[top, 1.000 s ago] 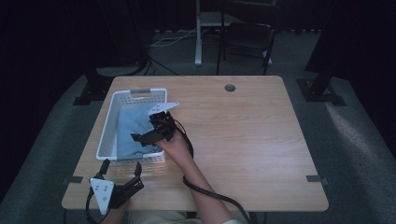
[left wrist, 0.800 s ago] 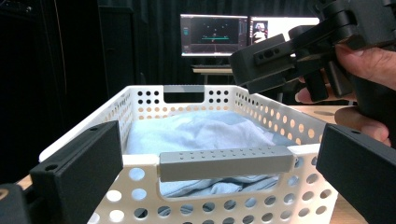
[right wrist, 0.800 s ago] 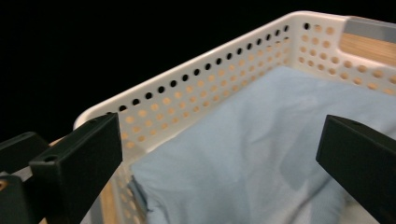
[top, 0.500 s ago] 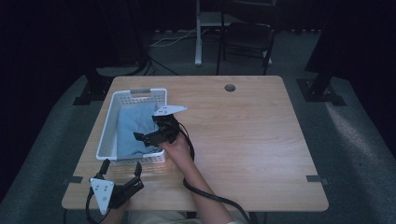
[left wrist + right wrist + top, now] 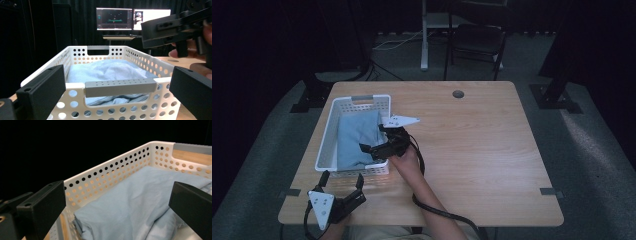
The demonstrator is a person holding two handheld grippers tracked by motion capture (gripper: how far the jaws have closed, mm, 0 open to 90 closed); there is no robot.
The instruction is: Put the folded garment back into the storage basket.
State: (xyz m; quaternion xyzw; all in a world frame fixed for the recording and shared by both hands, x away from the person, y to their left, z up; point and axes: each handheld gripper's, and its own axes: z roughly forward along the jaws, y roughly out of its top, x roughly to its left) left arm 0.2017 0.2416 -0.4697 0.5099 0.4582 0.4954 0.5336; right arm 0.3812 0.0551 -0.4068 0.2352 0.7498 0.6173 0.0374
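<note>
Here we see the wooden worktop (image 5: 472, 150) carrying a white basket (image 5: 328, 135) on its left, with the blue cloth (image 5: 354, 137) lying inside. Our right gripper (image 5: 373, 150) hovers open over the basket's near right corner; our left gripper (image 5: 341, 181) rests open at the near edge.

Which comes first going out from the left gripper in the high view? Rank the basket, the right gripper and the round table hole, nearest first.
From the left gripper:
1. Basket, just ahead, its near wall closest.
2. Right gripper, over the basket's near right corner, above the blue cloth.
3. Round table hole, far side, toward the right.
</note>
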